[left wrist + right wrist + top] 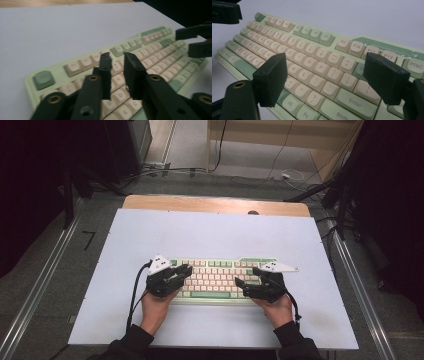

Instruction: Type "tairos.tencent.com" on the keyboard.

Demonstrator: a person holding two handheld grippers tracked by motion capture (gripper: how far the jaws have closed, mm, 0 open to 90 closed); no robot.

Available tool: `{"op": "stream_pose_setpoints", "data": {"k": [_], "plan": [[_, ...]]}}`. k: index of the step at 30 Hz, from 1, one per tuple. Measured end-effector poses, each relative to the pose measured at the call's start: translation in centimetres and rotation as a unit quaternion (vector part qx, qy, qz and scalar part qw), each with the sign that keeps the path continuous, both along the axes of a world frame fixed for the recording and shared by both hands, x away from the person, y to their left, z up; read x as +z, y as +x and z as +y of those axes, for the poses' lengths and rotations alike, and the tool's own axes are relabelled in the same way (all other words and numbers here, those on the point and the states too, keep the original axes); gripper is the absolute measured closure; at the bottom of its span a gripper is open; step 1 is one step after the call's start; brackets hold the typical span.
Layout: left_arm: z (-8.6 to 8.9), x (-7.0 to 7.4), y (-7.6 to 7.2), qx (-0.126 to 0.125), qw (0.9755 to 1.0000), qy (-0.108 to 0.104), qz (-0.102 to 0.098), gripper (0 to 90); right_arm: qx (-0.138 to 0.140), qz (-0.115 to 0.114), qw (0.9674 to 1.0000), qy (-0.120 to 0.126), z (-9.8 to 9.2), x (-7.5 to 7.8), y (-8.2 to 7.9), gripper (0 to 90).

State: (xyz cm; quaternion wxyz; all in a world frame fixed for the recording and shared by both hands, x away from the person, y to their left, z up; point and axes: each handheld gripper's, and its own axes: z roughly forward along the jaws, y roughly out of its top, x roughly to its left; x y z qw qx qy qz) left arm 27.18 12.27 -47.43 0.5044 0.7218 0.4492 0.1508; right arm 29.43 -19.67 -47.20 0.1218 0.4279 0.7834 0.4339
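The keyboard lies on a pale, matte sheet that covers most of a wooden table. It sits nearer the sheet's front edge than its back edge, roughly midway between the left and right edges. Its case is pale green plastic, long and rectangular. The keycaps are rounded, smooth, mostly cream with printed legends; the wide bottom-row keys, Enter and Shift are green.

The left gripper hovers over the keyboard's left end. Its black jaws stand close together with a narrow gap, nothing between them, the pad edges rough and chipped. The right gripper hovers over the keyboard's right end, its blocky black jaws wide apart and holding nothing. A grey three-cornered plate tops each gripper.
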Motion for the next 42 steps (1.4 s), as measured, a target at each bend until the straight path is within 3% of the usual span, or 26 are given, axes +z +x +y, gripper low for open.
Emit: {"op": "stream_pose_setpoints", "data": {"k": [3,11,22,42], "plan": [[-1.1,-0.2,0.6,-0.022,0.9995,0.015,0.016,89.0,0.0,0.001,1.0,-0.001,0.1,-0.1,0.0,18.3],[-3.6,-0.8,1.9,-0.052,0.9968,0.046,0.041,90.0,-0.001,0.003,1.0,0.001,0.0,-0.1,0.1,18.8],[-4.6,-1.3,2.8,-0.049,0.9947,0.068,0.06,90.0,0.0,0.003,1.0,0.001,0.0,-0.1,0.0,19.4],[-4.9,-1.8,3.0,-0.05,0.9932,0.074,0.075,90.0,0.001,0.002,1.0,0.001,0.1,0.0,0.0,19.8]]}}
